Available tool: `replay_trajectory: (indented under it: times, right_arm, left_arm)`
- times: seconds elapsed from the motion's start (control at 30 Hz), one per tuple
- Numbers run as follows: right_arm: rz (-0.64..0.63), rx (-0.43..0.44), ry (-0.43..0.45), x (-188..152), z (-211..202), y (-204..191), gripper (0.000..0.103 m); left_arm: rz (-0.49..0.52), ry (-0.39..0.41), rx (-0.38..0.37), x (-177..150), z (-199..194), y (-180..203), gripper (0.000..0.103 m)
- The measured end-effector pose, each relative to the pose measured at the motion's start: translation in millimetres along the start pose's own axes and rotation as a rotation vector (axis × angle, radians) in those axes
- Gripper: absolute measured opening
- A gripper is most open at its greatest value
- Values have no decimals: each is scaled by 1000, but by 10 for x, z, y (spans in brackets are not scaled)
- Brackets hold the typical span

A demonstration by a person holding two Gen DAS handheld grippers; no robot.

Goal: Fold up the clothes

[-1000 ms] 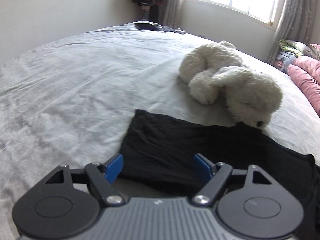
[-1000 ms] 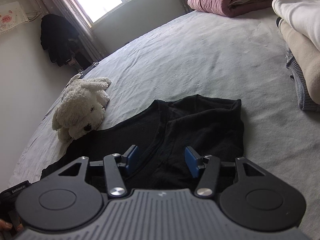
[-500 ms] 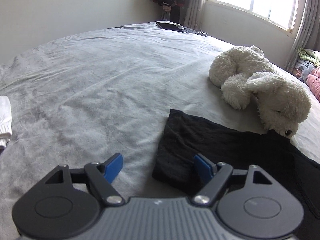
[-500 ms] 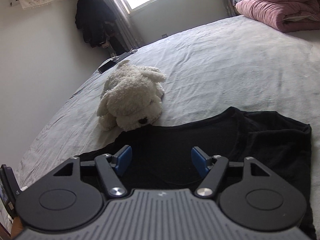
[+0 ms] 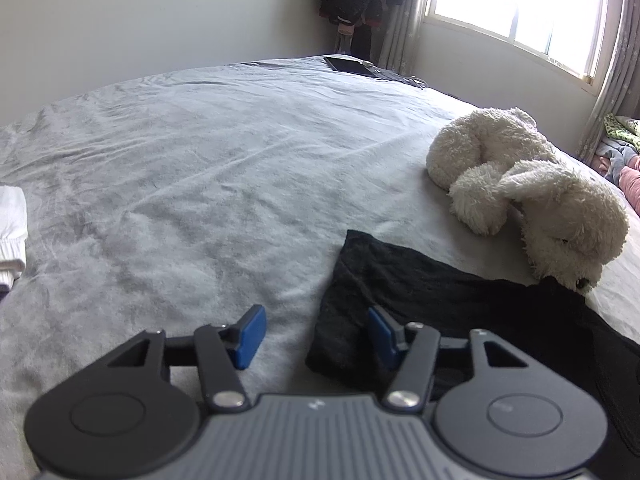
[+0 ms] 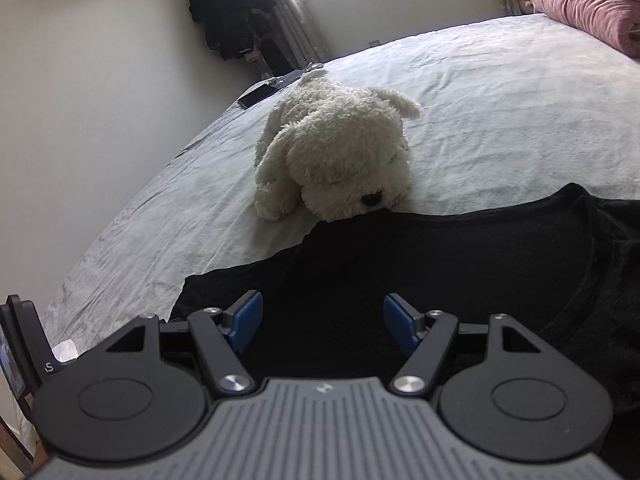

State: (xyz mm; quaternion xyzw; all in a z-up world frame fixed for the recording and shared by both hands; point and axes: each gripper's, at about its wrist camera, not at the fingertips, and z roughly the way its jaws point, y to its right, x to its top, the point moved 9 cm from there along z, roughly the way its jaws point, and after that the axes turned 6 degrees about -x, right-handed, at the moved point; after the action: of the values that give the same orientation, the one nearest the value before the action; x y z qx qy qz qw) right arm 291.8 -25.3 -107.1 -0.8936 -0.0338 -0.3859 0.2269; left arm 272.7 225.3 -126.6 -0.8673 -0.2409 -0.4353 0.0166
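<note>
Both tongs are hanging spread over the black shirt [image 5: 420, 292] lying flat on the bed [image 5: 200, 184], so the left gripper [image 5: 312, 330] should be pinching the sleeve edge at its 1 o'clock while the right gripper [image 6: 322, 322] is pinning cloth.

Black shirt [image 5: 420, 292], white plush dog [image 6: 340, 152], pale grey bedsheet [image 5: 200, 168], pink quilt [image 6: 580, 4]

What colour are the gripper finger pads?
Blue pads, clearest in the right wrist view against the black T-shirt.
</note>
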Motion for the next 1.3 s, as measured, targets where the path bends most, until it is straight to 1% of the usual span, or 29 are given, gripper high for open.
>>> replay_trajectory:
  times: [0.03,0.07,0.13,0.2,0.23,0.3,0.37,0.53,0.63,0.73,0.9,1.03,1.17,1.3]
  right_arm:
    - [0,2,-6,-19,25,-21,72]
    - [0,2,-12,-36,48,-35,72]
    - [-7,-1,-23,-74,98,-63,72]
    - [-19,-10,-25,-105,142,-79,72]
    - [-25,-14,-26,-120,163,-87,72]
    - [-31,-21,-28,-149,201,-86,72]
    - [-21,-31,-31,-170,226,-38,72]
    - [23,-30,-26,-185,247,78,72]
    - [34,-21,-19,-177,234,104,72]
    - [50,-13,-11,-168,222,141,72]
    - [84,-10,8,-130,186,240,72]
    - [116,-12,24,-103,177,334,72]
    - [164,-5,32,-109,203,435,73]
    - [184,34,36,-110,193,418,74]
  left_arm:
    - [4,2,4,0,-1,-3,37]
    - [0,5,0,4,-5,-6,35]
    - [-27,9,-27,17,-14,-15,16]
    - [-75,14,-68,34,-24,-33,9]
    - [-99,19,-90,42,-30,-38,3]
    - [-145,34,-142,63,-49,-32,3]
    - [-161,52,-186,86,-77,9,3]
    - [-119,98,-246,125,-157,192,3]
    - [-119,104,-315,129,-192,294,2]
    - [-97,105,-372,120,-212,414,2]
    - [-63,69,-458,37,-197,634,2]
    - [-26,-9,-529,-102,-119,835,2]
    - [42,-120,-539,-336,28,998,3]
    - [57,-118,-540,-377,28,1043,3]
